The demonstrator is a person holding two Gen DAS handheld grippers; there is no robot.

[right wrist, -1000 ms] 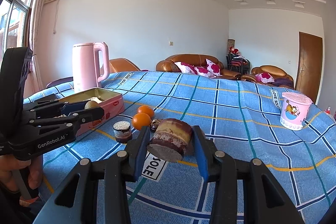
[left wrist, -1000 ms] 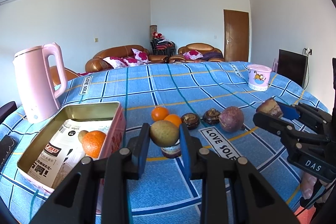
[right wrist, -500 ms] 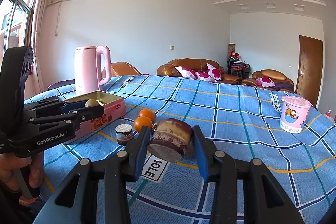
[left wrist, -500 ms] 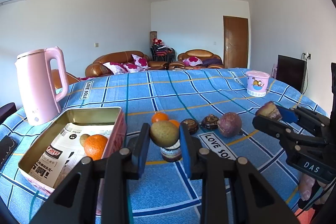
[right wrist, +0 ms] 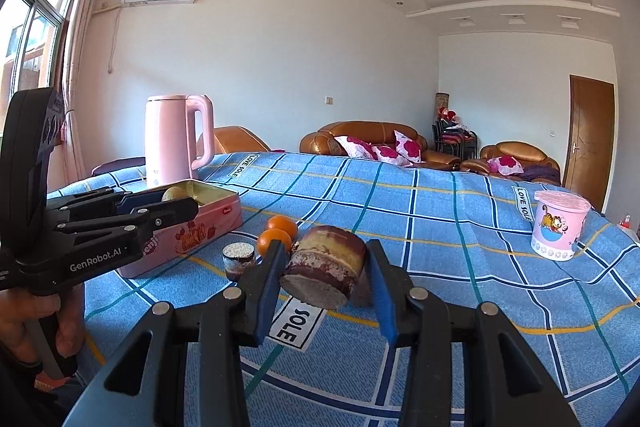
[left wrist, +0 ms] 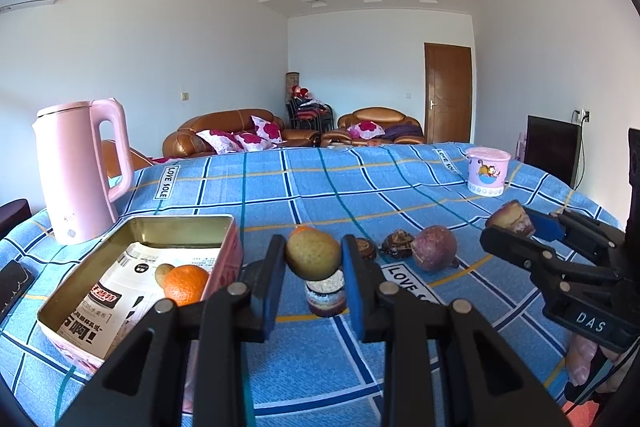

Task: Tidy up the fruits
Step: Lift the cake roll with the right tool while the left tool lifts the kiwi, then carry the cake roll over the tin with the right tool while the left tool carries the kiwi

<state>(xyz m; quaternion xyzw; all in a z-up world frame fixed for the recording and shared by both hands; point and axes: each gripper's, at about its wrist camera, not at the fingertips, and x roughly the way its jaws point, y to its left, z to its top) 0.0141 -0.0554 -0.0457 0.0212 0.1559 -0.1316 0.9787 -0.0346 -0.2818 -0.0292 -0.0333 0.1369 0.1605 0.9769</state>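
The greenish-yellow fruit is clamped between the blue pads of the left tongs and hangs clear above the counter, just right of the pink tin. That grip and height suit a carry: the fruit sits near the tin's right wall, so it looks ready to be moved over the rim and set inside.

The tin lies open by the counter's left edge with a printed paper lining it. 1 orange and a small pale fruit already rest on the paper, which marks the tin as the collecting place.

The right tongs grasp a cut purple-skinned chunk, pale face toward the camera, also lifted off the cloth. In the left view this chunk is held out over the counter's right side, well apart from the tin, probably waiting its turn.

Loose pieces lie in a rough row across the middle of the counter: 2 oranges, a small dark jar just below the held fruit, 2 dark shrivelled pieces and a round purple fruit. I judge the sorting partly done.

A pink kettle stands at the far left corner beyond the tin, and a pink cartoon cup near the far right edge, both out of the working path.
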